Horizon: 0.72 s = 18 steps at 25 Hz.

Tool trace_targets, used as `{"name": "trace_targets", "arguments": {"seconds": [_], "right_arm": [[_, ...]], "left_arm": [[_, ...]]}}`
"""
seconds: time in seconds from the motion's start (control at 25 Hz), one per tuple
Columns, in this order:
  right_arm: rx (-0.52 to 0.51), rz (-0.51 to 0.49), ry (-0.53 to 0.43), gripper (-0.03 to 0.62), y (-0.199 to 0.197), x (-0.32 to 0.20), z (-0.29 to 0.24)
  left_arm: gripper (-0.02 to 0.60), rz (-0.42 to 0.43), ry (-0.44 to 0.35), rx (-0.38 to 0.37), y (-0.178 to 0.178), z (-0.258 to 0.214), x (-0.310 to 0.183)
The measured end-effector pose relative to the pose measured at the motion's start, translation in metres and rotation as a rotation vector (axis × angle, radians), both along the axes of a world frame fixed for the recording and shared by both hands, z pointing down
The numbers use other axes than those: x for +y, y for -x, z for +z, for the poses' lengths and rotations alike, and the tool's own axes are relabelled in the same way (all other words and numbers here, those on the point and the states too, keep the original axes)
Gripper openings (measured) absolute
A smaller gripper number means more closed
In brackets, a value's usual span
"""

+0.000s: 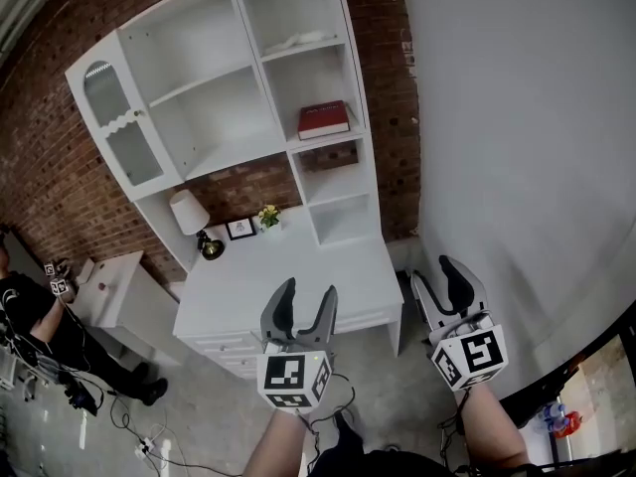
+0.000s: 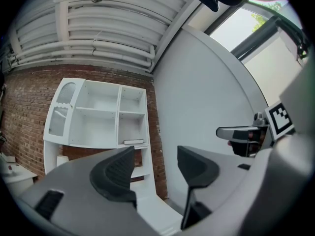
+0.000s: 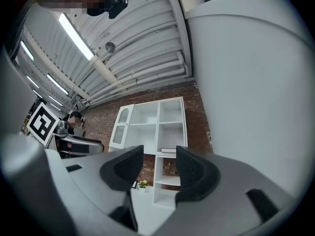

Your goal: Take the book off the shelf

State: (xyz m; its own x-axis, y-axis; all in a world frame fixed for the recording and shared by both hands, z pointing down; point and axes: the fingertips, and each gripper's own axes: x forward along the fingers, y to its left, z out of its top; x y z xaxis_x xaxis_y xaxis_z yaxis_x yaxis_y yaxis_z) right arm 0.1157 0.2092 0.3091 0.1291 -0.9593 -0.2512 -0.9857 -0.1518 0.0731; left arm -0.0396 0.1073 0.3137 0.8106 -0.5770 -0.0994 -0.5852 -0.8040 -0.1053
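Observation:
A red book [image 1: 324,119] lies flat on a right-hand shelf of the white shelf unit [image 1: 199,87], which stands against a brick wall. Both grippers are held low, well short of the unit and in front of the white desk [image 1: 298,266]. My left gripper [image 1: 306,301] is open with nothing between its fingers, and so is my right gripper [image 1: 442,284]. In the left gripper view the left gripper [image 2: 155,168] points past the shelf, where the book [image 2: 134,141] shows small. In the right gripper view the book [image 3: 169,150] sits just above the open right gripper [image 3: 160,166].
On the desk stand a lamp [image 1: 187,212], a small picture frame [image 1: 240,229] and a potted plant [image 1: 268,215]. A plain white wall [image 1: 517,147] runs along the right. A person [image 1: 30,306] sits at the far left beside a low white cabinet [image 1: 114,286], with cables on the floor.

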Motion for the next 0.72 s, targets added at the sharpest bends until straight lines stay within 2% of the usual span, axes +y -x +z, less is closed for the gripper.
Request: {"name": "trace_targets", "arguments": {"seconds": [0.36,0.72], "right_arm": [[0.014,0.059,0.015,0.186,-0.034,-0.017,0.002],[-0.009,0.101,0.062,0.172,-0.059,-0.089,0.021]], "left_arm": [[0.256,0.049,-0.002,0.015,-0.042,0.002,-0.030],[0.256,0.088,0.054,0.018,-0.068,0.026,-0.110]]}}
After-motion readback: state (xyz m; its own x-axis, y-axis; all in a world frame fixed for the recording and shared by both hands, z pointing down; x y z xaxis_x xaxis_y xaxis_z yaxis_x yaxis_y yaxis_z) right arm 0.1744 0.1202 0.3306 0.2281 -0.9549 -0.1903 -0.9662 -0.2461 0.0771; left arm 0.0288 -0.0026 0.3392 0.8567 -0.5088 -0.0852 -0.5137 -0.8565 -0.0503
